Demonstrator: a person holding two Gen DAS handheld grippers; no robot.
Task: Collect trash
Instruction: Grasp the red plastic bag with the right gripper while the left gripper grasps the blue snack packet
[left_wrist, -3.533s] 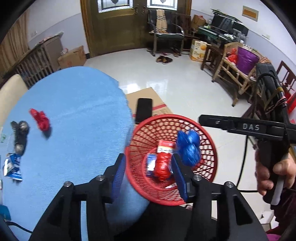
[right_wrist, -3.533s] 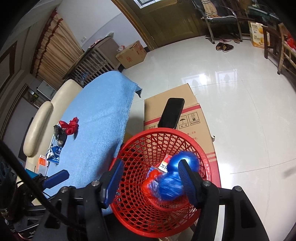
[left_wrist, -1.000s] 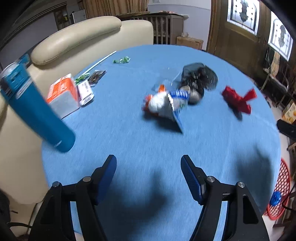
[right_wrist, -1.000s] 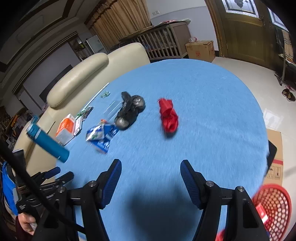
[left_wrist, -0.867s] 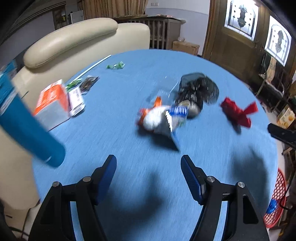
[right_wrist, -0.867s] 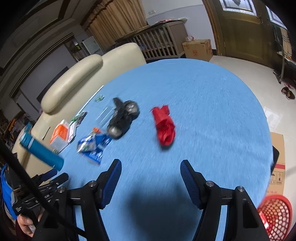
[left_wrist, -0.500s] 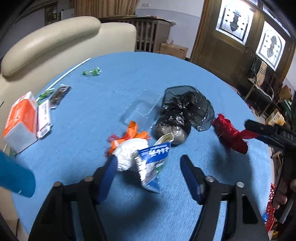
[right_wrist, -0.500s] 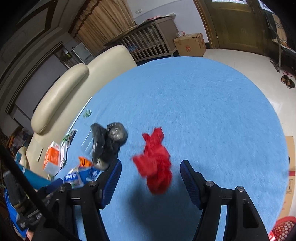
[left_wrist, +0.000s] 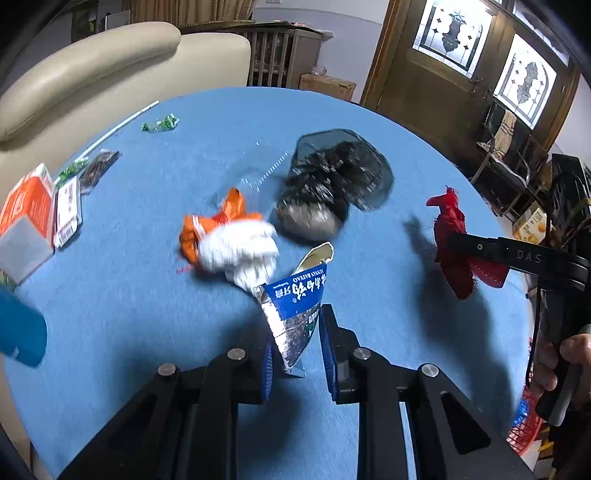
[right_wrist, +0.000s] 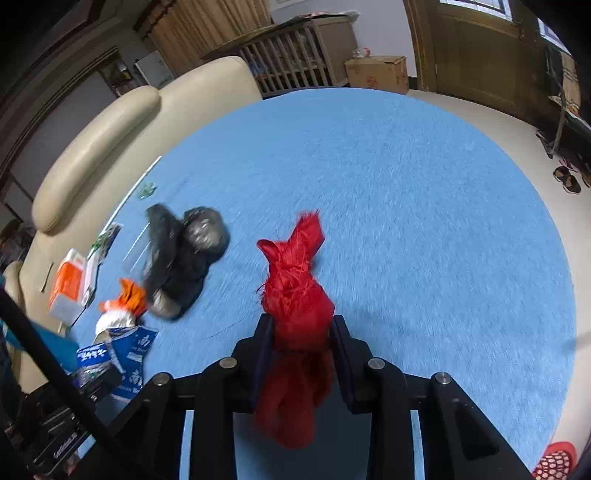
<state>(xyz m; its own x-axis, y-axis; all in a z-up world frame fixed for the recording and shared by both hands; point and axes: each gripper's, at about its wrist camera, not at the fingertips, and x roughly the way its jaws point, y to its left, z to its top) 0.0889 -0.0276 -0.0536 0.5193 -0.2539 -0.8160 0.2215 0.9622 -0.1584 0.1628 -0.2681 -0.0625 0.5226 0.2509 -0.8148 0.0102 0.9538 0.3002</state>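
Crinkled foil wrapper (left_wrist: 295, 314) and knotted red bag (right_wrist: 295, 314) sit pinched between jaws

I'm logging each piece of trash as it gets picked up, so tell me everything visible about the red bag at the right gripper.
The red bag is a crumpled, thin, shiny plastic-looking bundle, knotted into a pointed, frayed tuft at its far end. It sits lengthwise between the fingers of the right gripper, which are closed against its sides, with its near end bunched back toward the gripper body. Below it lies the blue tablecloth; whether it still touches the cloth cannot be told. The left wrist view shows it pinched too.
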